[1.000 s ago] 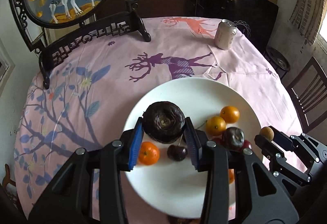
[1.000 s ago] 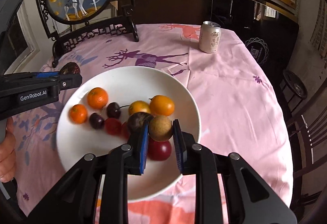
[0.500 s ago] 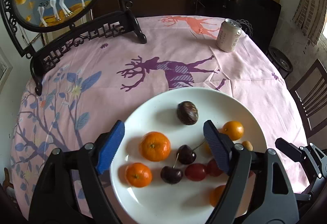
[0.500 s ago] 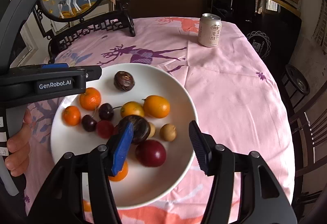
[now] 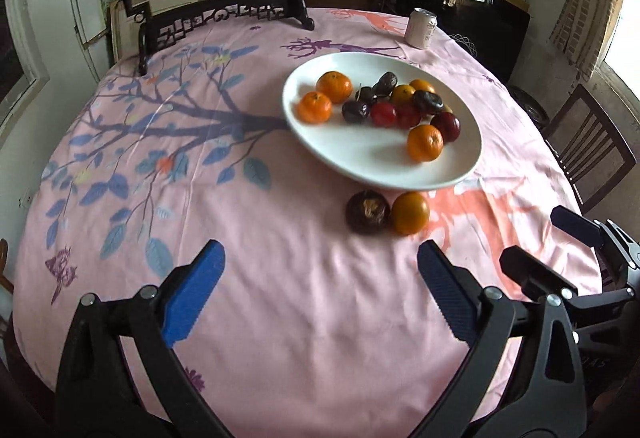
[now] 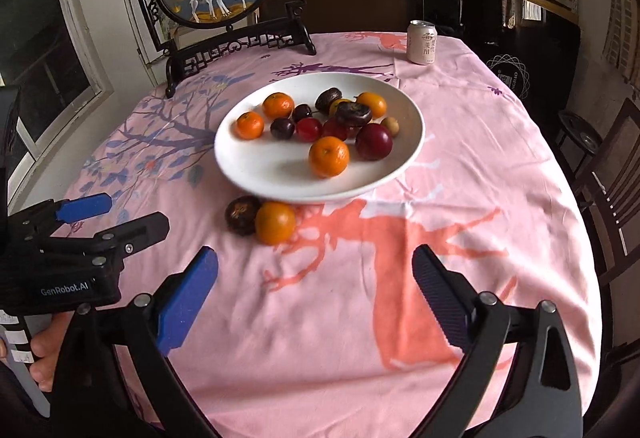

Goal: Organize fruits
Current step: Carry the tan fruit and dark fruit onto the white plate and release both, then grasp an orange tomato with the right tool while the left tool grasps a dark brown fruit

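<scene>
Most of the fruit already lies on the white plate [image 6: 256, 174], which sits toward the far middle of the round table [image 6: 500, 198] under a pink printed cloth. On it are three mandarins, among them the nearest mandarin [image 6: 329, 156], a cluster of dark cherries and red fruit, a plum [image 6: 374, 141], a small brown fruit at the plate's right edge, and two dark wrinkled fruits near the far rim. Two pieces remain off the plate, on the cloth just beside its near rim: a dark wrinkled fruit [image 5: 367, 212] and an orange fruit [image 5: 410, 212], touching each other. As a judgement, the task looks nearly finished, with these two left to gather. The fruits are roughly round, so none has a clear long axis; the dark wrinkled fruit on the cloth shows its pale stem scar turned up and toward the near edge. The plate is oval in both views, its long axis running about left to right across the table. The left gripper [image 5: 320, 298] and the right gripper [image 6: 316, 298] both hang over the near edge of the table, jaws spread wide and holding nothing.
</scene>
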Action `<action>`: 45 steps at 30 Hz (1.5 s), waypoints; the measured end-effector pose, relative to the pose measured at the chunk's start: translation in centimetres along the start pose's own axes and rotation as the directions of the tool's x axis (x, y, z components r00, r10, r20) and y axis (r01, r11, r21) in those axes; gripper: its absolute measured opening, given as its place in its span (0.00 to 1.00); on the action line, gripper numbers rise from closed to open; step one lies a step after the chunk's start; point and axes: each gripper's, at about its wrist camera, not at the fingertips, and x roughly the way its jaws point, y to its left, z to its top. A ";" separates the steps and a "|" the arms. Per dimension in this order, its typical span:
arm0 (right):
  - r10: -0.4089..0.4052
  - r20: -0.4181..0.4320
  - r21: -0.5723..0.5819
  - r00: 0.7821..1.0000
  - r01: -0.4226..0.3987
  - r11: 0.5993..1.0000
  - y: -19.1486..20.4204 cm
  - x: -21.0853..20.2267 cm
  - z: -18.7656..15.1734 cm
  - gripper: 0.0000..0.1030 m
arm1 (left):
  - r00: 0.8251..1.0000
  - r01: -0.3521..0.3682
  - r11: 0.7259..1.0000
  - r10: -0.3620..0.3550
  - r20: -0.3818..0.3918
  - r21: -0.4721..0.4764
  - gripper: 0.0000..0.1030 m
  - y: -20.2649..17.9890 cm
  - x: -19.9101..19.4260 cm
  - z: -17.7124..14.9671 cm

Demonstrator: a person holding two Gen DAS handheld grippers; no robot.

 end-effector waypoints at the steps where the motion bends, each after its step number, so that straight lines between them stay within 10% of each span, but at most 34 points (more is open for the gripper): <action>1: -0.005 -0.004 -0.008 1.000 0.005 1.000 0.4 -0.1 -0.3 0.95 | 1.000 -0.010 1.000 0.010 0.005 -0.008 0.96 0.4 -0.3 -0.5; 13: -0.006 -0.027 -0.043 1.000 0.004 0.999 3.3 4.2 -0.8 0.95 | 1.000 -0.018 0.997 0.018 0.008 -0.076 0.96 3.2 -2.3 -3.2; 23: -0.020 -0.135 -0.069 0.991 0.010 0.998 3.9 11.1 1.2 0.35 | 1.000 -0.026 0.995 0.027 0.008 -0.098 0.96 4.2 -2.5 -3.6; 45: -0.009 -0.020 0.075 1.000 0.011 0.997 -3.5 0.1 -3.1 0.35 | 0.995 -0.036 0.998 0.040 -0.094 0.050 0.86 -4.0 10.4 2.8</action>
